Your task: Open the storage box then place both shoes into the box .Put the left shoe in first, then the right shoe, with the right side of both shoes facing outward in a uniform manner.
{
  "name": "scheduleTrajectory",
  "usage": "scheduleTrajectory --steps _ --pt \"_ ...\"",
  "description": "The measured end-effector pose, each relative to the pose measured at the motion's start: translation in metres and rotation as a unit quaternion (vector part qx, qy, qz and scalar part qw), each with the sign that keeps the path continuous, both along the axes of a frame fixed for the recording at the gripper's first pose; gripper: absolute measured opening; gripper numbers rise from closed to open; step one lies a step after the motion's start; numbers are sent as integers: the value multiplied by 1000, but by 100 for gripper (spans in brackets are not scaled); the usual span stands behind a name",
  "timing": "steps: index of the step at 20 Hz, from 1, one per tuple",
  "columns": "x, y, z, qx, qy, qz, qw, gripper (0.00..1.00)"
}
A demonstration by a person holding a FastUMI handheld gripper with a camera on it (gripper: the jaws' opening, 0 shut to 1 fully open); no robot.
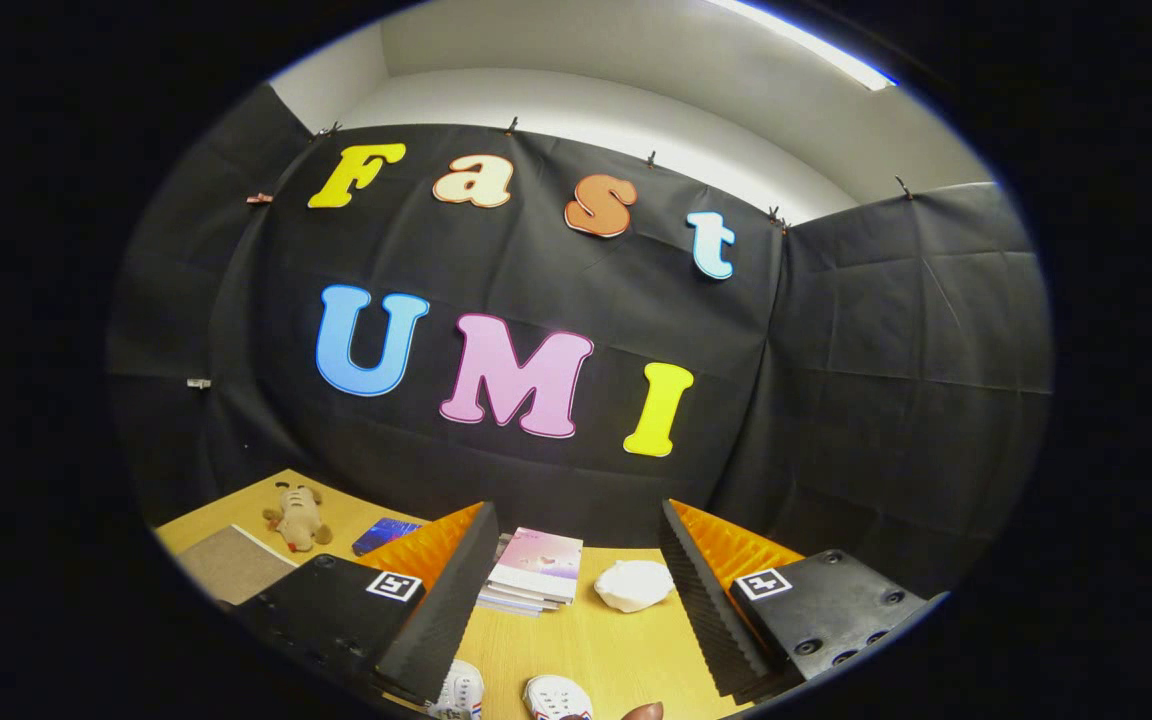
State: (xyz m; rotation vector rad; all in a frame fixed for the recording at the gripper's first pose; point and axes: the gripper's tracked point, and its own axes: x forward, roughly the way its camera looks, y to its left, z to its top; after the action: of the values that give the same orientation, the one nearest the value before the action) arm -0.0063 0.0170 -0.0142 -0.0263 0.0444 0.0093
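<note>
gripper (576, 600) jaws spread wide above the table (616, 640); 2 shoes (556, 695) just below them.

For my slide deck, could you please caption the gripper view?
Open tongs hover above two white shoes on the table, books beyond.

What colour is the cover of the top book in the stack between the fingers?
Mostly pink, fading to white: the top book, seen best in the gripper view, beyond the open gripper.
</note>
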Motion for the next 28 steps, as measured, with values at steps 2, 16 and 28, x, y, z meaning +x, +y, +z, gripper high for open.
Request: scheduleTrajectory --steps 2,16,28 --pt "-1 4 0 6 2 4 1000 97" --pt "-48 176 -78 274 180 377 867 98" --pt "-105 271 -231 500 436 480 573 97"
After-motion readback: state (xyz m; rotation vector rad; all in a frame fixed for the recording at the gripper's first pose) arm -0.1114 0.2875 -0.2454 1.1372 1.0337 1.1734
